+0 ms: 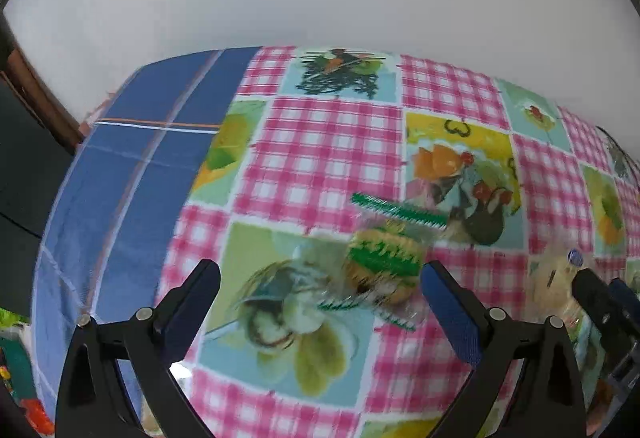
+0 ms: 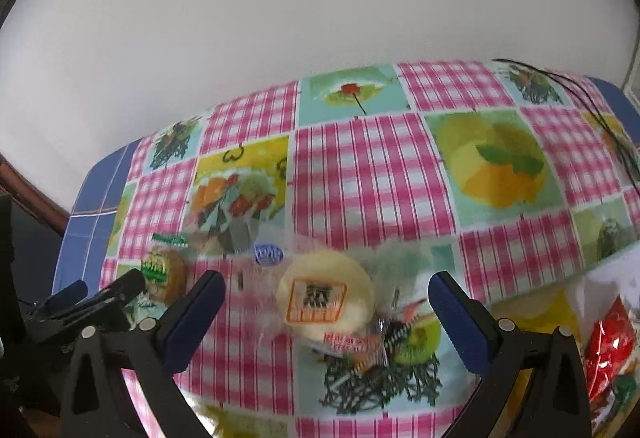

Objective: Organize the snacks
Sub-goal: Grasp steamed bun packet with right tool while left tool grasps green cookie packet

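Observation:
In the left wrist view a brown pastry in a clear wrapper with green print (image 1: 380,270) lies on the patterned tablecloth (image 1: 328,149). My left gripper (image 1: 320,270) is open around it, and the pastry sits nearer the right finger. In the right wrist view a pale round cake with an orange label (image 2: 324,298) lies in a clear wrapper between the wide-open fingers of my right gripper (image 2: 327,278). The green-print pastry (image 2: 164,274) shows at the left with the left gripper (image 2: 102,290) beside it. The right gripper (image 1: 606,290) appears at the left view's right edge.
A red snack bag (image 2: 612,350) and a yellow packet (image 2: 536,310) lie at the right near the table's edge. A blue cloth (image 1: 132,165) covers the table's left end. A black cable (image 2: 600,109) runs over the far right corner. A white wall stands behind.

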A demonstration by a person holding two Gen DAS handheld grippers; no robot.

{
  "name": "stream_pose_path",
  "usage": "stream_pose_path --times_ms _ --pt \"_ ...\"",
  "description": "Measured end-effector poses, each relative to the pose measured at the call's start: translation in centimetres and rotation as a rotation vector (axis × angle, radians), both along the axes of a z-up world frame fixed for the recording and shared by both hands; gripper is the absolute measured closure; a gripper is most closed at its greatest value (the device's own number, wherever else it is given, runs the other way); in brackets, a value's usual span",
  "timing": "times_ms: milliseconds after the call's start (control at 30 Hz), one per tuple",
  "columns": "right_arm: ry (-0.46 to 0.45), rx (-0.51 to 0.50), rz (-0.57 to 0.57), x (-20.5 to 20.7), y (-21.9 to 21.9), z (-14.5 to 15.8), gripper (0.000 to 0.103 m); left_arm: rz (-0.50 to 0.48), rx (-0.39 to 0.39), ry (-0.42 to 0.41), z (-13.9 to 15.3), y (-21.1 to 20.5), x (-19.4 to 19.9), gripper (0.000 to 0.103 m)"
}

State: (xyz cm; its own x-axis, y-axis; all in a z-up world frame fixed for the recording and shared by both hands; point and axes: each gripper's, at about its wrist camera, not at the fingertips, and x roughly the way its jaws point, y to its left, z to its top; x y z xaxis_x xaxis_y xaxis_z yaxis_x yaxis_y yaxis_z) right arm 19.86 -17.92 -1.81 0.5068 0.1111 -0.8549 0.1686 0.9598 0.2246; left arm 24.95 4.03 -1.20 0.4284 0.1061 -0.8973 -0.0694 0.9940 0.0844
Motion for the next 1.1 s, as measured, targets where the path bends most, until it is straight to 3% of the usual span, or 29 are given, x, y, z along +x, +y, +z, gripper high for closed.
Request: stream_pose_path --times_ms 333,367,500,567,600,767,933,1100 --pt "0.063 0.027 -0.009 0.7 0.3 -2.9 0.003 -0.017 -0.043 0.025 -2.0 -0.8 2.1 0.008" --pt "0.071 0.023 -0.007 0.8 0.3 -3.1 0.004 -0.013 -0.048 0.03 -2.2 -0.7 2.2 0.016" --pt "0.074 0.059 0.001 0.8 0.4 -3.4 0.009 -0.019 -0.075 0.046 -2.9 -0.4 2.6 0.028" --pt "0.07 0.062 0.004 0.8 0.6 -3.5 0.011 -0.027 -0.087 0.043 -2.8 -0.3 2.5 0.049" --pt "0.07 0.067 0.005 0.8 0.6 -3.5 0.012 -0.028 -0.085 0.044 -2.7 -0.3 2.5 0.052" --pt "0.07 0.099 -0.001 0.7 0.4 -3.6 0.019 -0.016 -0.068 0.042 -2.7 -0.6 2.2 0.053" --pt "0.068 0.128 0.01 0.4 0.5 -3.4 0.029 0.041 -0.098 0.041 -2.8 -0.6 0.3 0.053" --pt "0.09 0.137 0.022 -0.1 0.4 -3.1 0.03 0.087 -0.112 0.036 -2.7 -0.8 -1.8 0.053"
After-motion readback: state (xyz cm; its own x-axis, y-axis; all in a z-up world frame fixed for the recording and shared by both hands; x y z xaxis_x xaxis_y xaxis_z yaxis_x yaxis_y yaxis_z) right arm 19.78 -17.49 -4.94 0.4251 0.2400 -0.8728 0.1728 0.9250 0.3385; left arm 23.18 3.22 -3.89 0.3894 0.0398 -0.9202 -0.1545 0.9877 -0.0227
